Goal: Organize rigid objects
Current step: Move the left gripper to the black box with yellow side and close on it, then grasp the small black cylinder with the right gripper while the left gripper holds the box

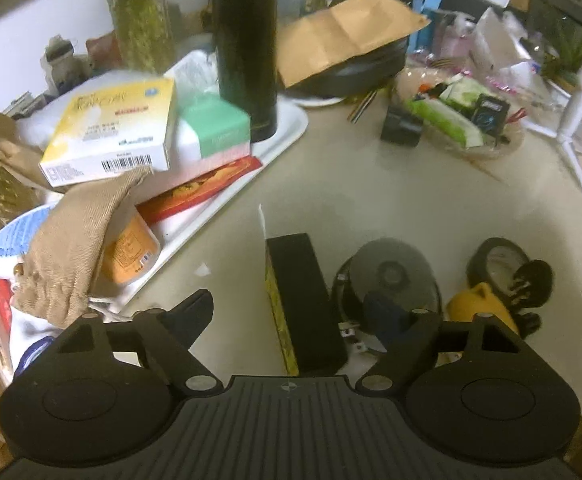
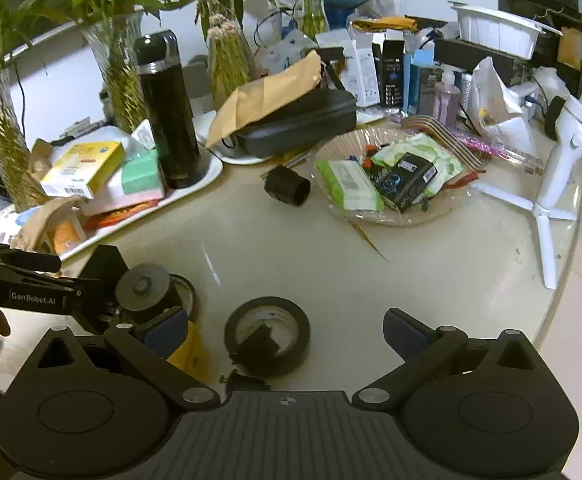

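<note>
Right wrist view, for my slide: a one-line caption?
Right gripper, jaws open, above a black tape roll on a cluttered table.

Both hand-held grippers, left hand-held gripper and right hand-held gripper, are matte black, with ribbed bodies, round silver screws, blue-padded fingers; "GenRobot.AI" is printed in white.

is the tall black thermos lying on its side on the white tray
No, the black thermos stands upright on the white tray.

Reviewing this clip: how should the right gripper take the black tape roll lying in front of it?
The black tape roll lies flat on the table, hole up, centred between the open fingers of the right gripper. Probably best from above, pads on opposite outer walls. A dark piece sits in the hole, so pinching one wall through it looks awkward.
</note>
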### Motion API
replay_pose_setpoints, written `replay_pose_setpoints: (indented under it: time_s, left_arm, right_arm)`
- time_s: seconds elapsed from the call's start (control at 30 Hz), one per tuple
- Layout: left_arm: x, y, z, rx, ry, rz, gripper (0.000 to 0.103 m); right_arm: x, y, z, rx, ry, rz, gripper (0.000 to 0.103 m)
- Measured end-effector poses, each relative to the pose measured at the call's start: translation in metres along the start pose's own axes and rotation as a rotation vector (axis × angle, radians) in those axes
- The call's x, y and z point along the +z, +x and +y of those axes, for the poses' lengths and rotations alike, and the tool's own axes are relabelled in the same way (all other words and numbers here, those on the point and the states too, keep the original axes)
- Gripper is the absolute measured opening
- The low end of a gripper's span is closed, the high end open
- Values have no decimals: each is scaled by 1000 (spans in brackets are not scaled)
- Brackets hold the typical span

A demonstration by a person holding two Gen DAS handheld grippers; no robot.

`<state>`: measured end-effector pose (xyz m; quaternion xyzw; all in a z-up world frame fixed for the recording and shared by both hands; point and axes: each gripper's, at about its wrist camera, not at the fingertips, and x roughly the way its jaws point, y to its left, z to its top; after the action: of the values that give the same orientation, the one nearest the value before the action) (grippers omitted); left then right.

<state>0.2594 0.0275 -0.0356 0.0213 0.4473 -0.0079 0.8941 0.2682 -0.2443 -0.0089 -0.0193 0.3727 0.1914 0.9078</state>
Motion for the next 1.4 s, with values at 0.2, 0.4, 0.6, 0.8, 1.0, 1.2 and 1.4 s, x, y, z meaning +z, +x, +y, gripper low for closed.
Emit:
replay_pose_setpoints:
  time_s: [0.2,0.4,0.6,0.8,1.0,1.2,1.4]
  left_arm:
    - [7,14,9,-6,-33,37,65]
    - [5,21,11,-30,-53,77,26]
    - [5,11,18,-40,-86,52,26]
    - [6,-5,23,-61,-97,-5,26]
    - [5,-13,27,-83,-101,-37,26]
    - [6,-19,29,-98,-108,-57,26]
    - [7,-21,28,-113,-107,-71,26]
  right_arm:
    - [0,6,-2,2,-3,21,103]
    - [1,11,-9,14,29,35,103]
    - [2,21,-12,43,70,68,103]
    - [2,36,-9,97,114,130,102]
    - [-2,55,-6,117,161,216,88]
    - [-8,69,-1,123,173,301,78]
    - [-14,76,5,105,144,345,72]
